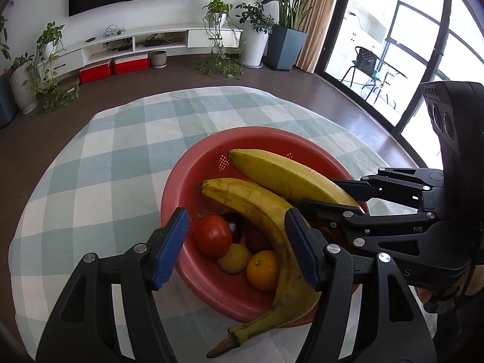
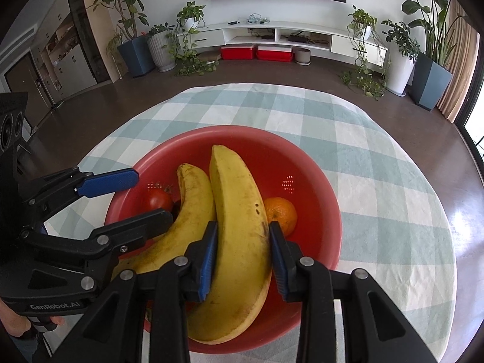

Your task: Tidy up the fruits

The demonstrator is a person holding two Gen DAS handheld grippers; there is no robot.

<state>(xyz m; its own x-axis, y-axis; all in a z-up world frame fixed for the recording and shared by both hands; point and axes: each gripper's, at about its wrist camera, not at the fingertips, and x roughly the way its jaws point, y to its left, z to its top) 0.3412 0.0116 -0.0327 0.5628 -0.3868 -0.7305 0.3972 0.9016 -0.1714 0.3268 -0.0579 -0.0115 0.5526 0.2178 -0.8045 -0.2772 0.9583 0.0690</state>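
checked tablecloth [image 2: 378,181] under red bowl [image 2: 317,181]; my right gripper [image 2: 243,260] clamps one banana [image 2: 239,227], my left gripper [image 1: 236,248] spread apart beside the other banana [image 1: 263,211].

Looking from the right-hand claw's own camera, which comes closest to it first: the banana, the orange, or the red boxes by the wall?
1. Banana: gripped in the right gripper.
2. Orange: just beyond, right side of the bowl.
3. Red boxes: far off, under the TV shelf.
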